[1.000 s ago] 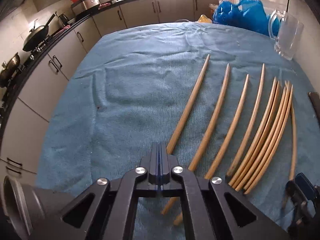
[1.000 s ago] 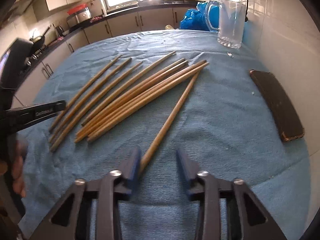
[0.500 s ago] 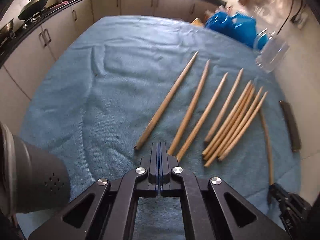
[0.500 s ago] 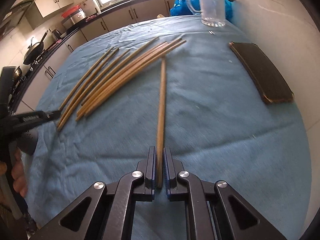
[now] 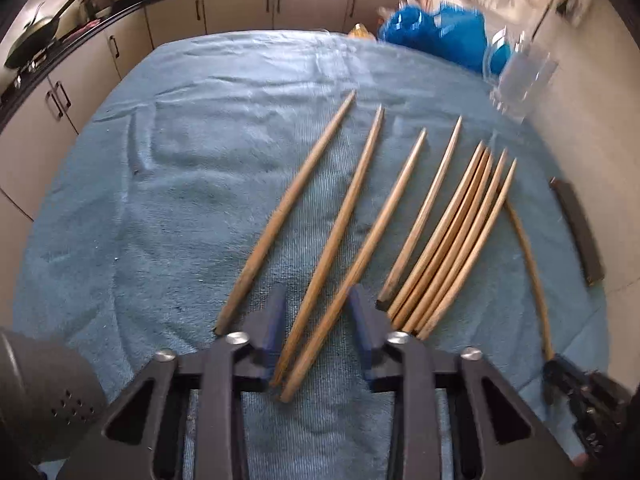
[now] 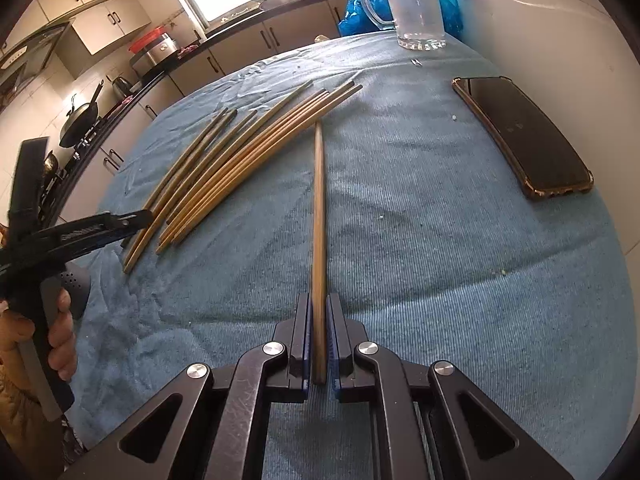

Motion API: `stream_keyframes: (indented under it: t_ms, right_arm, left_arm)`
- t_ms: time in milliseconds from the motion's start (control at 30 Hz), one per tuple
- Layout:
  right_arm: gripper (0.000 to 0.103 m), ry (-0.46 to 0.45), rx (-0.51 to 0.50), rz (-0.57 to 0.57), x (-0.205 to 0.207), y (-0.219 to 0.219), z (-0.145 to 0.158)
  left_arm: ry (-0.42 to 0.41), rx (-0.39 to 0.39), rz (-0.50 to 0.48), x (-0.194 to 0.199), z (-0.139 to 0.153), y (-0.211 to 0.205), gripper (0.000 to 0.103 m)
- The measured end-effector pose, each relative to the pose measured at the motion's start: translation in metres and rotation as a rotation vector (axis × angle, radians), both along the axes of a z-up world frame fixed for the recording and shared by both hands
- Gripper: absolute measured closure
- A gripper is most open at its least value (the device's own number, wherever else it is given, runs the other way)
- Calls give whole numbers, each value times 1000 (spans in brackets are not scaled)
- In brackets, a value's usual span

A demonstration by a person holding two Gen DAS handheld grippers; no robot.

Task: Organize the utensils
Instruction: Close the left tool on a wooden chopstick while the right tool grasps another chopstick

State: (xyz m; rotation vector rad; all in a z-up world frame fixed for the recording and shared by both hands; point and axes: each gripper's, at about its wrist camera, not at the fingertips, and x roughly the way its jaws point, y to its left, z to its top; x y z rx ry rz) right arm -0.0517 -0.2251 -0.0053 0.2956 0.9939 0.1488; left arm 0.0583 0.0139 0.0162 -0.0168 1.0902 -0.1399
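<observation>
Several wooden chopsticks (image 5: 448, 240) lie side by side on a blue towel (image 5: 180, 200). My left gripper (image 5: 318, 316) is open, its jaws on either side of the near ends of two chopsticks (image 5: 332, 272). My right gripper (image 6: 319, 336) is shut on one chopstick (image 6: 319, 208), which points away from the camera toward the row of chopsticks (image 6: 240, 160). That held chopstick also shows at the right of the left wrist view (image 5: 528, 260). The left gripper shows at the left of the right wrist view (image 6: 120, 224).
A clear glass mug (image 6: 416, 4) stands at the far end of the towel by the wall. A dark phone (image 6: 520, 136) lies at the right. Blue plastic bags (image 5: 436, 36) sit behind the table. Kitchen counters run along the left.
My left gripper has opened and moved forward over the ends of two chopsticks. My right gripper closed on the single chopstick and has lifted and turned it.
</observation>
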Motion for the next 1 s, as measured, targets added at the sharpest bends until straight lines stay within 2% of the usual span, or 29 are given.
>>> stream_keyframes:
  t_ms: [33,133,167,300,367,533,633,700,833,867,900,933,967,1000]
  right_arm:
    - [95,-2,-2,1,0,1,0]
    - [95,-1,-6,3,2,2,0]
    - [95,2,-9,4,2,2,0]
    - [96,10,-10,8,3,1,0]
    - [96,21,-8,8,2,0,0]
    - [96,53,-10,35,-21,-4,1]
    - [96,80,-19,55,-45,-10,3]
    - [96,98,-9,69,-63,-16,1]
    - [95,123,3,84,-85,-24,0]
    - [93,121,-2,86,-88,-23,0]
    - [85,120,-7,93,-91,-21,1]
    - [77,121,-10,99,-93,-20,3]
    - [58,116,-15,100,-95,-19,5]
    - [51,98,-26,95,-97,-19,10]
  left_arm:
    - [-4,11,-1,0,0,-3,86]
    - [-8,0,15,-1,2,-4,91]
    - [-9,-8,19,-2,3,-2,97]
    - [46,-82,46,-11,5,6,97]
    - [58,-94,51,-23,5,10,97]
    - [113,-180,42,-82,4,27,97]
    - [138,-186,10,-124,1,30,97]
    - [113,-167,-18,-155,2,31,97]
    - [125,-136,-66,-183,3,31,97]
    - [136,-139,-77,-188,5,31,95]
    - [143,-147,-90,-192,8,32,93]
    - [148,-157,-105,-196,11,34,87]
    - [148,-164,-117,-201,16,36,79]
    - [141,-165,-124,-203,20,39,76]
